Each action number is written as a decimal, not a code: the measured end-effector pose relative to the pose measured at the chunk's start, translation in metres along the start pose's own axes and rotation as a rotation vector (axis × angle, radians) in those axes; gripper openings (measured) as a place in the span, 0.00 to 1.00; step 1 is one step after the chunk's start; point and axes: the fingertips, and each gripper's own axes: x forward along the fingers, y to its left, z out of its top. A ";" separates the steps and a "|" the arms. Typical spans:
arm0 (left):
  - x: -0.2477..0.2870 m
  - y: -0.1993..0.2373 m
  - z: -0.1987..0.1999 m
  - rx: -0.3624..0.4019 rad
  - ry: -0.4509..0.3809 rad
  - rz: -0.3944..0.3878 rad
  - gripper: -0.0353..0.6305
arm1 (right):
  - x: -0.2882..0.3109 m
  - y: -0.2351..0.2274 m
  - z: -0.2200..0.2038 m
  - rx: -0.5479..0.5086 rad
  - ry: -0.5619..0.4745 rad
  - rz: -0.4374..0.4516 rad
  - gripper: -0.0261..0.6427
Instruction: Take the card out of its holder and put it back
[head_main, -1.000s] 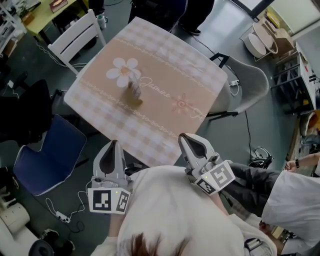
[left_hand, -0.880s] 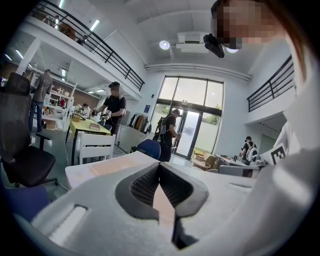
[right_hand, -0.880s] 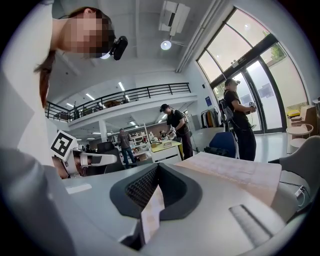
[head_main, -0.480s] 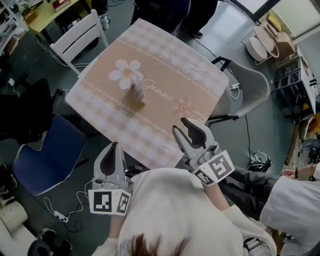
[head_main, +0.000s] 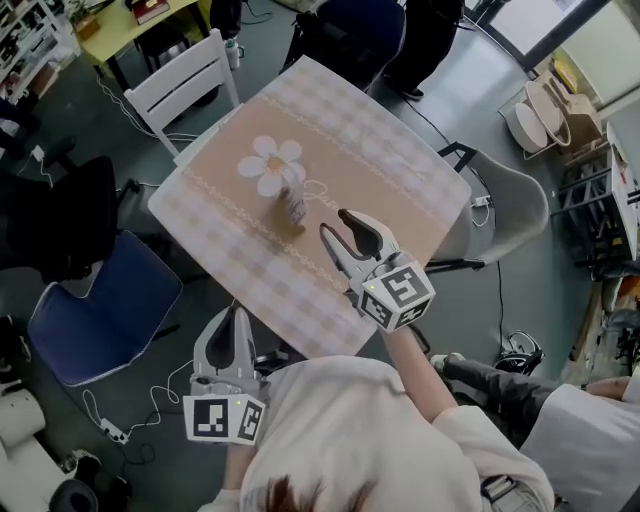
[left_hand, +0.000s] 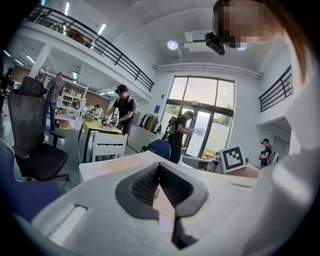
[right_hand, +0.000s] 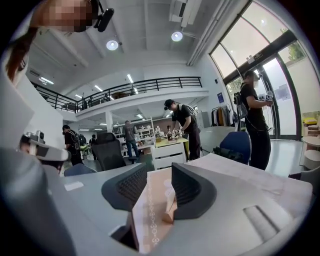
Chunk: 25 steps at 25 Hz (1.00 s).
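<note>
Locate small pale upright card (head_main: 294, 200) in tan block holder (right_hand: 168, 216) at head-view centre, on pink checked tablecloth (head_main: 380, 160). Align right gripper (head_main: 337, 225), just lower right of card, jaws just opened wide and empty. Advance level; pinch card only. Leave left gripper (head_main: 232, 318), lower left, closed and empty.

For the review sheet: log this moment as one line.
right claw: jaws just opening, empty, short of card holder | left claw: shut, empty, at table edge | card: in holder, untouched
</note>
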 end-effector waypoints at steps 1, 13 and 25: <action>-0.001 -0.003 -0.003 -0.001 0.001 0.003 0.05 | 0.005 -0.003 -0.008 0.009 0.017 -0.001 0.25; 0.016 0.006 -0.004 -0.016 0.033 0.021 0.05 | 0.077 -0.034 -0.080 0.109 0.194 -0.063 0.25; 0.029 0.011 -0.008 -0.034 0.055 0.044 0.05 | 0.101 -0.034 -0.112 0.172 0.261 -0.021 0.16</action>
